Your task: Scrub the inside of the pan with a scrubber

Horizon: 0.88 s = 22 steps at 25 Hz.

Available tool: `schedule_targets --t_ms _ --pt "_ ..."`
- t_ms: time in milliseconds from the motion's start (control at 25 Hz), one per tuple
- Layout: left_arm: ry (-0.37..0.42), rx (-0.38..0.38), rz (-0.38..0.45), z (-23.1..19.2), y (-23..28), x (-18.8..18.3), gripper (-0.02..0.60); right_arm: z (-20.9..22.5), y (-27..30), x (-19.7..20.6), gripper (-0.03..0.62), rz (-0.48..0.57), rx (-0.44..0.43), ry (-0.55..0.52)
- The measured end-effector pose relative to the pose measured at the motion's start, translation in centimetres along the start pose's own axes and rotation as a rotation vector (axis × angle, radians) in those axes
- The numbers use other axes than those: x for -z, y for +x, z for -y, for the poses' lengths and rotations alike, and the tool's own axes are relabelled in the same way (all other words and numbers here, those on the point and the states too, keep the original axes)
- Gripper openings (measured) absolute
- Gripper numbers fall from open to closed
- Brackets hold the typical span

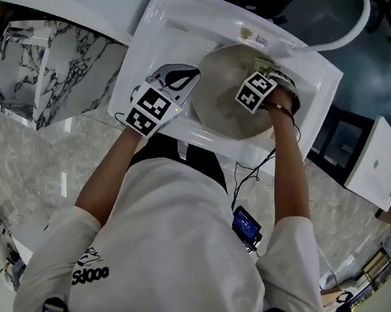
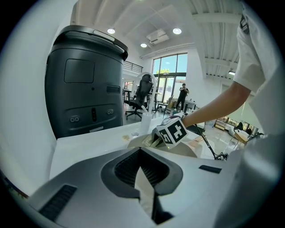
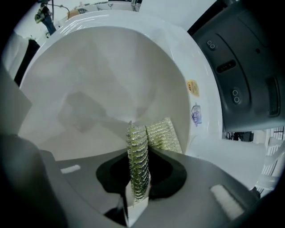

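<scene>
A round pale pan (image 1: 224,102) lies in the white sink (image 1: 150,35). My right gripper (image 1: 267,72) reaches into the pan from the right and is shut on a glittery gold-silver scrubber (image 3: 138,151), which presses against the pan's inner wall (image 3: 102,80). My left gripper (image 1: 184,79) is at the pan's left rim with its jaws closed on a thin pale edge of the pan (image 2: 141,187). From the left gripper view, the right gripper's marker cube (image 2: 171,132) shows over the pan's rim (image 2: 139,142).
A marble-patterned block (image 1: 56,76) stands left of the sink. The curved white faucet (image 1: 344,32) rises at the sink's back right. A dark appliance (image 2: 87,80) stands behind the sink. Two stickers (image 3: 193,100) mark the sink's rim. A small device (image 1: 245,226) hangs on a cable.
</scene>
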State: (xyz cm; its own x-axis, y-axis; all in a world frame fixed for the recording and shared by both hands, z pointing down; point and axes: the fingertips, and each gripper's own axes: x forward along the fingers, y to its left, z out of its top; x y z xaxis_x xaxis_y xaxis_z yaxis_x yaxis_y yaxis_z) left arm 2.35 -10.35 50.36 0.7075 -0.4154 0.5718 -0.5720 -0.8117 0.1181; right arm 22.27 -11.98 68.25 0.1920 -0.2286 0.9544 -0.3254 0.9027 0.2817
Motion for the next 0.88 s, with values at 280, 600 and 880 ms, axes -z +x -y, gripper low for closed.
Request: schedule_targets --t_ms 280,600,880 --pt "0.04 0.058 -0.002 -0.1 0.0 -0.7 0.0 -1.0 0.5 1.3 0.069 -0.118 -0.097 0.038" --pt "0.071 0.132 0.007 -0.3 0.3 -1.3 0.0 -5.6 -0.8 4.9 0.069 -0.287 -0.333 0.167" --pt "0.1 0.178 0.008 -0.3 -0.1 -0.9 0.0 -10.5 -2.8 5.9 0.069 -0.359 -0.525 0.201"
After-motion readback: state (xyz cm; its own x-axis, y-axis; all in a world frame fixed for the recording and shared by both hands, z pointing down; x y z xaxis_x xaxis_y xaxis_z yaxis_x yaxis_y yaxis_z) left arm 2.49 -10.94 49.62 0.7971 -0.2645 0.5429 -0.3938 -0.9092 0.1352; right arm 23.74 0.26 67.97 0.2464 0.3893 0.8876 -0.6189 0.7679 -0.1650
